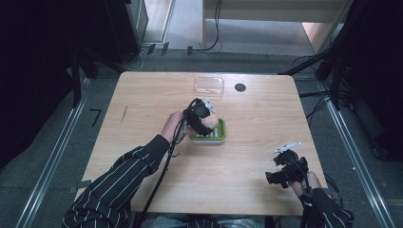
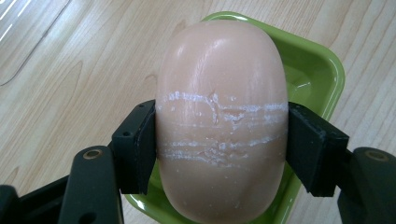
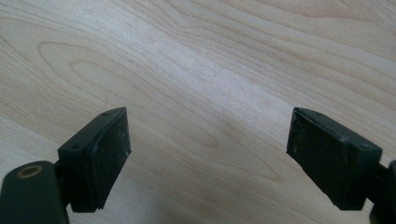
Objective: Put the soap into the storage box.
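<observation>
soap bar [image 2: 222, 121]: peach, oval, white scuff lines.

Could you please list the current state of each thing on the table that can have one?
Soap bar: scratched, clamped between the left tool's jaws over the dish.
Green soap dish: upright, lid off.
Clear lid: lying on the table apart from the dish.
Right tool: open, nothing in it, above bare wood.

The high view looks forward and down on the whole tabletop [image 1: 142, 95]. The left gripper view sits close above the green dish [image 2: 322, 65], shared with the high view; the right gripper view faces bare wood nearby.
</observation>
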Motion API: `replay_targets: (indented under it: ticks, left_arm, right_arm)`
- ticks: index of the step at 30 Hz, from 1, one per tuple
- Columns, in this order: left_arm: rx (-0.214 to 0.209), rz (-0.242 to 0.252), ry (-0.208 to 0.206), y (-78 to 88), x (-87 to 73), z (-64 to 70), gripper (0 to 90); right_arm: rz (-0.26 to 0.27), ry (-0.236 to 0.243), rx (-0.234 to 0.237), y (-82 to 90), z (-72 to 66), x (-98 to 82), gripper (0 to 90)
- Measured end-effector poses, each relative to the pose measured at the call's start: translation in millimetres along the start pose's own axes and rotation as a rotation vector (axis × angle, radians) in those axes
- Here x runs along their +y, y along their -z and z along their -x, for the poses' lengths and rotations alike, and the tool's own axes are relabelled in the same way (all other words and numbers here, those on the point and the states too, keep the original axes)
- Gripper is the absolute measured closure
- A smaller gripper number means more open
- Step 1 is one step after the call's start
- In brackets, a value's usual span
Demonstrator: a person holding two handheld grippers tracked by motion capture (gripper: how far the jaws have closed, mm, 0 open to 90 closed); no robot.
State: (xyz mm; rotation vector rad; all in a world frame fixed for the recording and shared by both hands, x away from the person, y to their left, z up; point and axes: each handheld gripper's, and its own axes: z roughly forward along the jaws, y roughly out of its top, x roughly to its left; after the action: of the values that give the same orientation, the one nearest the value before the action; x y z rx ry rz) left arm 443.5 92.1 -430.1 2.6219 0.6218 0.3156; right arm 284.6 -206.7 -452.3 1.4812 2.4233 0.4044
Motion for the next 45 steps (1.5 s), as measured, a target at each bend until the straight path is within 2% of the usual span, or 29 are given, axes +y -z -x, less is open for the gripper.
replay_targets:
  ticks: [17,32,36,45]
  left_arm:
    - [0.000,-0.014,-0.027,-9.0,-2.8,1.5,33.3]
    - [-0.022,-0.021,-0.040,-15.6,-3.3,0.6,33.1]
    - [-0.024,-0.026,-0.028,-17.3,-4.3,0.2,33.1]
    - [-0.031,-0.025,-0.031,-19.4,-5.5,-0.7,32.9]
  right_arm:
    - [0.001,-0.001,0.004,-0.5,-0.5,0.2,14.2]
    - [-0.001,-0.003,0.005,-0.4,-0.6,0.3,14.2]
    - [-0.002,0.002,0.005,-0.3,-0.2,0.1,14.2]
    - [-0.002,0.003,0.004,-0.2,-0.4,0.0,14.2]
